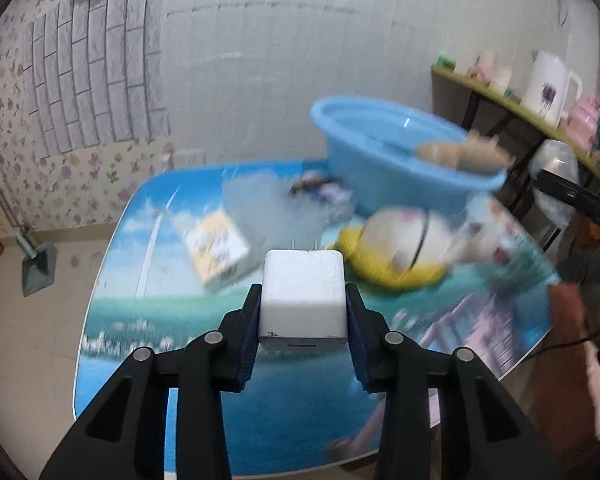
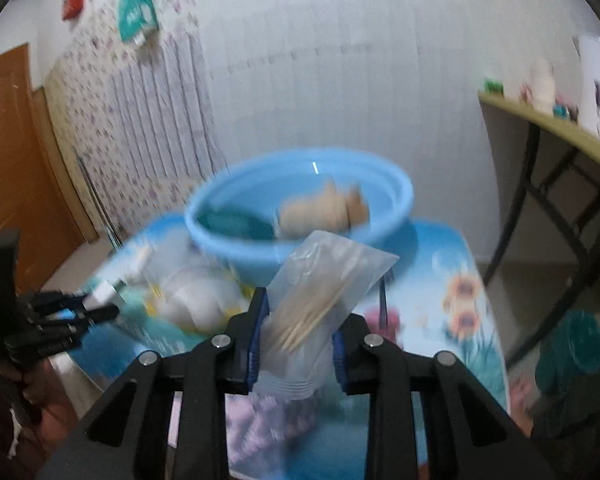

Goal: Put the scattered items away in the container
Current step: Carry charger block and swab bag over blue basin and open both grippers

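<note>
Left gripper [image 1: 303, 316]: low centre of the left wrist view, clenched on a white charger [image 1: 303, 300]; prongs point away toward the table's far side.
Small box [image 1: 216, 254]: left of centre in that view, lying on the table [image 1: 120, 320]; blurred, print unreadable.
Clear bag [image 1: 256, 204]: just behind the box, on the table; contents cannot be told.
Plush toy [image 1: 400, 248]: right of centre, white on yellow, just in front of the basin.
Basin [image 1: 340, 128]: blue, upper right of centre at the table's far end. Right wrist view shows a tan toy [image 2: 324, 210] and a dark green item [image 2: 236, 220] already inside.
Right gripper [image 2: 298, 344]: low centre of the right wrist view, grasping a clear packet of wooden sticks [image 2: 324, 292]; packet leans up to the right, its top overlapping the basin's near wall in the picture.
Step in hand: both pick-ups look made; carry to the basin looks under way.
Next move: bring each gripper over the basin rim, clear of the plush toy, then release so charger and packet drop inside.
Left over: box, clear bag and plush toy not yet in.
</note>
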A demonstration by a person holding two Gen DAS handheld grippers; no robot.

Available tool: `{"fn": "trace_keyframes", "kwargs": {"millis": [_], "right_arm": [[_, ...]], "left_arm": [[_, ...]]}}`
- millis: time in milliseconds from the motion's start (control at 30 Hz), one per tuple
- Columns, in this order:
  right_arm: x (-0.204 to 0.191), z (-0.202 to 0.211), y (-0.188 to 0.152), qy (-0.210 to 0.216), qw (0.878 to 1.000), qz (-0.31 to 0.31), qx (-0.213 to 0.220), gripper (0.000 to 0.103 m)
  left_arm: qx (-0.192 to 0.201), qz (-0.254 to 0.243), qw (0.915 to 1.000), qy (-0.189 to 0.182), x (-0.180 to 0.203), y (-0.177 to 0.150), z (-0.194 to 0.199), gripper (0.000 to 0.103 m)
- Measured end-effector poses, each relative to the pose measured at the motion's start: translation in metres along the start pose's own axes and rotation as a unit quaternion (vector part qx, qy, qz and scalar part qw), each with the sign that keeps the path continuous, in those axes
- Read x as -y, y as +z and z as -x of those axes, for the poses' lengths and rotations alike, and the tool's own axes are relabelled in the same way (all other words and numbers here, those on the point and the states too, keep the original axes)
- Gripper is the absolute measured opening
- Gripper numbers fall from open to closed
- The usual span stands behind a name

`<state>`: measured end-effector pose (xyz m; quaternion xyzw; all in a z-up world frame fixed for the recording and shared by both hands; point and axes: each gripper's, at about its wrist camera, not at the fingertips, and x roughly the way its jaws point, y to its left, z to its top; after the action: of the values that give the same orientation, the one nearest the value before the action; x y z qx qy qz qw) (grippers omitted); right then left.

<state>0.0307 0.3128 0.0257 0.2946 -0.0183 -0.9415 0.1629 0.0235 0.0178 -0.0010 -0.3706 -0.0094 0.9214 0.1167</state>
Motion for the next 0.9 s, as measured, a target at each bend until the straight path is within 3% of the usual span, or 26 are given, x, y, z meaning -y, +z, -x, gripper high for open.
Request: {"fn": "trace_keyframes", "kwargs": {"millis": [267,433,667,733,833,900], "right_arm": [[-0.01,-0.017,0.061,0.027,0.998,0.023,0.044,0.028],[-0.015,-0.039,0.078,0.033,0.998,0.04,0.022,0.03],[-0.003,-0.049,0.091,0.002,0.999,0.036,0.009,0.057],[0.001,-0.049,0.091,-0.005,0.999,0.032,0.009,0.058],[0.011,-0.048,0.088,-0.013,1.0,0.024,0.002,0.058],[0.019,-0.047,0.084,-0.017,1.0,0.015,-0.001,0.058]], "left_arm": [[0.043,-0.025,0.9982,-0.032,0.025,0.056,0.002,0.037],[0.042,-0.043,0.997,-0.049,0.044,0.087,-0.015,0.037],[0.023,-0.073,0.9954,-0.057,0.069,0.121,-0.059,0.038],[0.008,-0.068,0.9957,-0.063,0.074,0.126,-0.072,0.038],[0.007,-0.067,0.9955,-0.067,0.077,0.126,-0.077,0.047],[0.013,-0.068,0.9952,-0.069,0.078,0.124,-0.075,0.062]]}}
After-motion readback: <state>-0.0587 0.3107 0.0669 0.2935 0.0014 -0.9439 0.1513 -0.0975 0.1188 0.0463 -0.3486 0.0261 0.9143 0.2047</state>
